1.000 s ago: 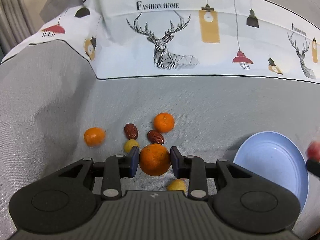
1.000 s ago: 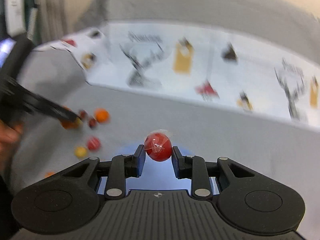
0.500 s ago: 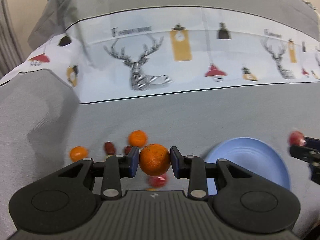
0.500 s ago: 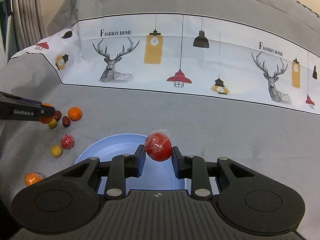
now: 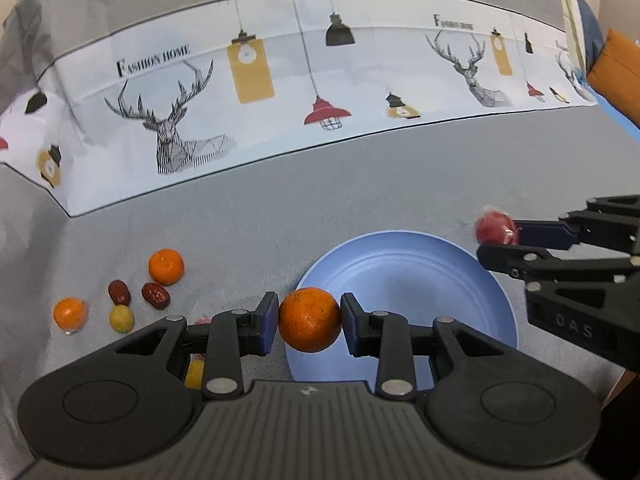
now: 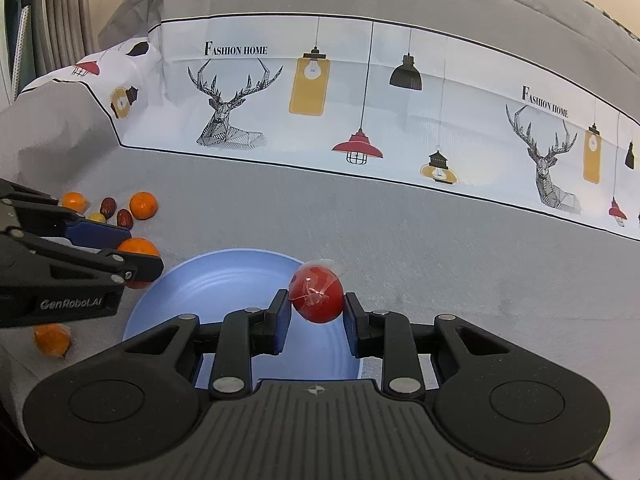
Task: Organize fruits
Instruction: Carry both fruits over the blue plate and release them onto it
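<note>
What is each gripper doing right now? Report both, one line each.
Left gripper: closed on an orange, by the blue plate.
Right gripper: closed on a wrapped red fruit, above the plate.

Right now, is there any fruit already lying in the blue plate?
No, the blue plate holds nothing; the orange and red fruit sit clamped in tools.

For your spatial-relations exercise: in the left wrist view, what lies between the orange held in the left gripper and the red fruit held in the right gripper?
Only the blue plate, which is empty; the left wrist view shows it best.
</note>
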A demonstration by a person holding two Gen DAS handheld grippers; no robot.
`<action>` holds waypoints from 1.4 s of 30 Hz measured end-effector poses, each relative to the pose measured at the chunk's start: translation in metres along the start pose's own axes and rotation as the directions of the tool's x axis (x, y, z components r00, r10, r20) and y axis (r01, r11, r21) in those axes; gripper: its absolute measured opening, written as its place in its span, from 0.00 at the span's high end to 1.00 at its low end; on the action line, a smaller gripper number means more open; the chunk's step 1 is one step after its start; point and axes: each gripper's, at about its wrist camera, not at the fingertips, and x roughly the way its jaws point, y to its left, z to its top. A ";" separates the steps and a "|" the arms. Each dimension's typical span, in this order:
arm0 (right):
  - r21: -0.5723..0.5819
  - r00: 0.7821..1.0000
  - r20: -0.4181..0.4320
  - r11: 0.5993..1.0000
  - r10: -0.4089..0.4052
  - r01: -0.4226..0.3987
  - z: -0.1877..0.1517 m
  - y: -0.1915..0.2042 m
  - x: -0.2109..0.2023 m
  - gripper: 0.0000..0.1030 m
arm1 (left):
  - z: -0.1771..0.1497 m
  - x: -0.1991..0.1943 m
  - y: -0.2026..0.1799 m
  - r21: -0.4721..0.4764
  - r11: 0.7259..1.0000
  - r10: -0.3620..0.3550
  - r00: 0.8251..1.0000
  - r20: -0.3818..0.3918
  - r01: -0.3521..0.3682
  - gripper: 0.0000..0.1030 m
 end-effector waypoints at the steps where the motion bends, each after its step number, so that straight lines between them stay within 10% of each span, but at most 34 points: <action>1: -0.004 1.000 -0.001 1.000 -0.001 0.001 0.000 0.000 0.001 0.71 | 0.000 0.003 0.001 -0.003 1.000 0.001 1.000 -0.007 -0.001 0.64; 42: -0.060 1.000 -0.028 0.998 -0.008 0.007 -0.001 0.009 0.007 0.70 | -0.001 0.008 -0.011 0.052 0.998 -0.018 1.000 -0.011 0.019 0.64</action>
